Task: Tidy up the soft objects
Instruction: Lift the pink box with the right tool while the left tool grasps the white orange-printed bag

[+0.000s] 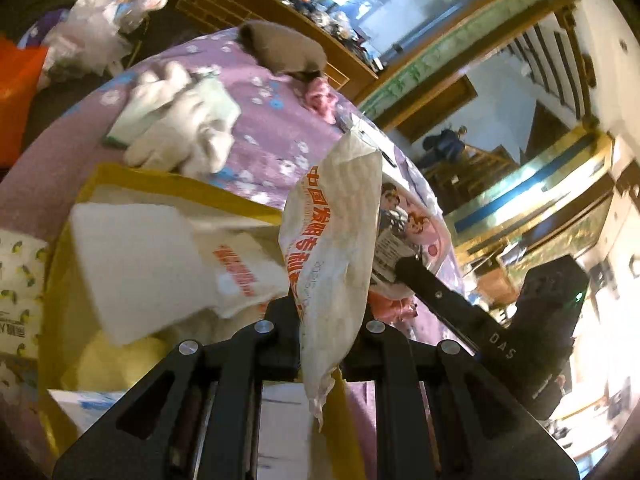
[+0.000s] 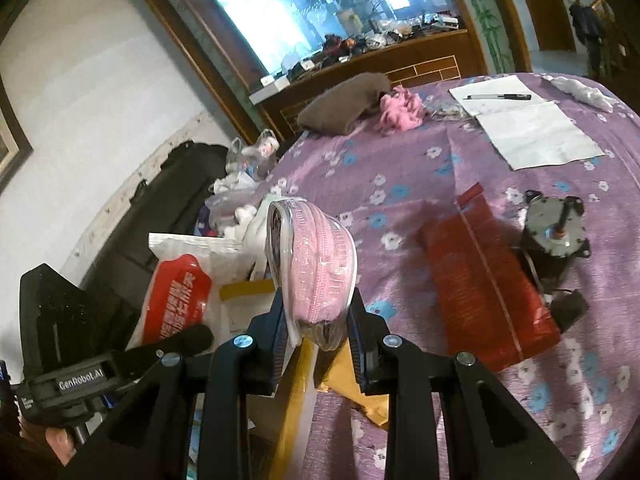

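My left gripper (image 1: 325, 320) is shut on a white soft packet with orange print (image 1: 336, 240), which hangs upright over a yellow box (image 1: 168, 178). Inside the box lie a white foam block (image 1: 132, 268) and a white bag with orange print (image 1: 244, 276). My right gripper (image 2: 318, 304) is shut on a pink zippered pouch in clear wrap (image 2: 316, 256). In the left wrist view that pouch (image 1: 404, 216) shows beside the packet, with a right finger (image 1: 432, 292) on it. White gloves (image 1: 184, 128), a brown cloth (image 2: 344, 108) and pink fluff (image 2: 400, 112) lie on the purple flowered cover (image 2: 420, 168).
A red bag (image 2: 488, 292), a black motor (image 2: 556, 240) and white sheets with a pen (image 2: 532, 128) lie on the cover. White stuffing (image 2: 584, 92) sits at its far edge. Plastic bags (image 1: 104, 20) and a dark case (image 2: 168, 208) are past the left side. A wooden cabinet (image 2: 400, 64) stands behind.
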